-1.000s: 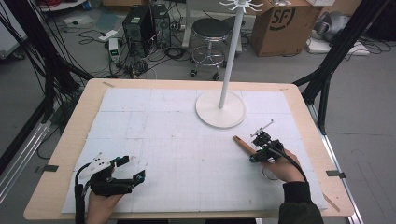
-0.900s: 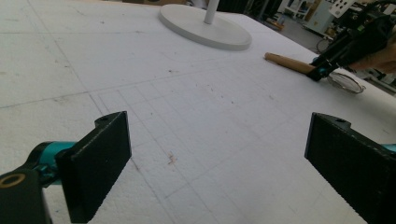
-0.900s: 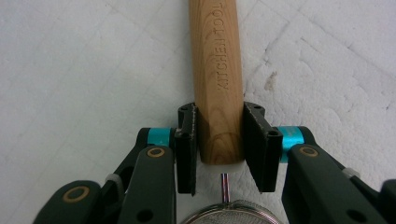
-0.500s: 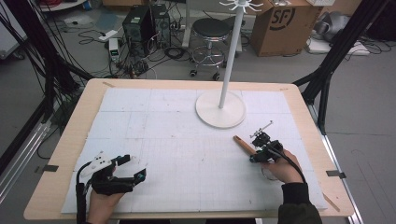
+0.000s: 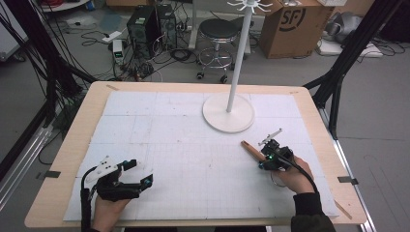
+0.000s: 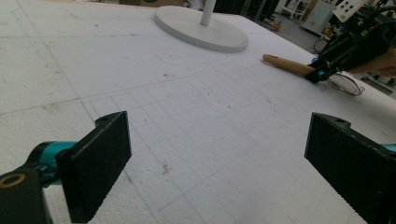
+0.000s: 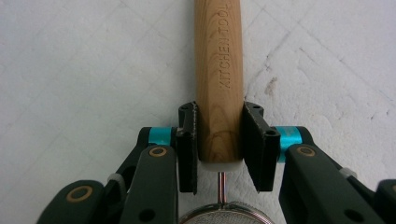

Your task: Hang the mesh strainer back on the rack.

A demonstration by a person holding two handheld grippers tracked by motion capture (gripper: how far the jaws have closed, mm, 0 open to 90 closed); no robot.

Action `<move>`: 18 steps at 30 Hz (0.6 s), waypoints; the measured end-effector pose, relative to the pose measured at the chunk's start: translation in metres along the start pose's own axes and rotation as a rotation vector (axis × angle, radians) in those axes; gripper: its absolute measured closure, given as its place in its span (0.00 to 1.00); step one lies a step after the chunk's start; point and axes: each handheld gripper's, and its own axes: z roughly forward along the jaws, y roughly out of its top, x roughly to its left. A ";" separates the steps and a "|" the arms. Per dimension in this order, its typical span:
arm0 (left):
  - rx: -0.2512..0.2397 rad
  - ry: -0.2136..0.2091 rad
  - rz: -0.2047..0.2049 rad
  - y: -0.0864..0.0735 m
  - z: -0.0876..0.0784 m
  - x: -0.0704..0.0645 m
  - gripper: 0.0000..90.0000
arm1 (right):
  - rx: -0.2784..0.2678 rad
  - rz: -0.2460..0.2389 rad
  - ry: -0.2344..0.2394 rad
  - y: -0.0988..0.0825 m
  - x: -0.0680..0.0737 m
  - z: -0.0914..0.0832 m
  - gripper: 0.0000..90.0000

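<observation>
While lying flat on the white mat (image 5: 193,145) at lower right of the high view, just below the stand's round base (image 5: 228,112) — wooden handle (image 7: 218,70) stamped KITCHEN TOOL, clamped between both pads of the right gripper (image 7: 219,140), mesh strainer (image 7: 226,215) at the bottom edge. At lower left, left gripper (image 6: 217,154) spread wide, holding nothing.

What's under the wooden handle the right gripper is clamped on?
The white gridded mat lies directly under the wooden handle, held by the right gripper. Below the jaws, a metal stem leads to a mesh strainer; the mat beneath the handle is covered.
</observation>
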 end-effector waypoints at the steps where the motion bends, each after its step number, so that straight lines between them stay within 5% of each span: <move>1: -0.001 -0.002 0.002 0.000 0.000 0.000 0.09 | -0.015 0.010 0.005 -0.003 0.000 -0.001 0.77; 11: -0.004 0.001 -0.002 0.000 -0.001 0.000 0.09 | -0.195 0.142 0.139 -0.022 -0.013 -0.009 0.77; 18: -0.013 0.001 -0.006 0.000 -0.002 0.000 0.09 | -0.354 0.224 0.181 -0.022 -0.018 -0.023 0.77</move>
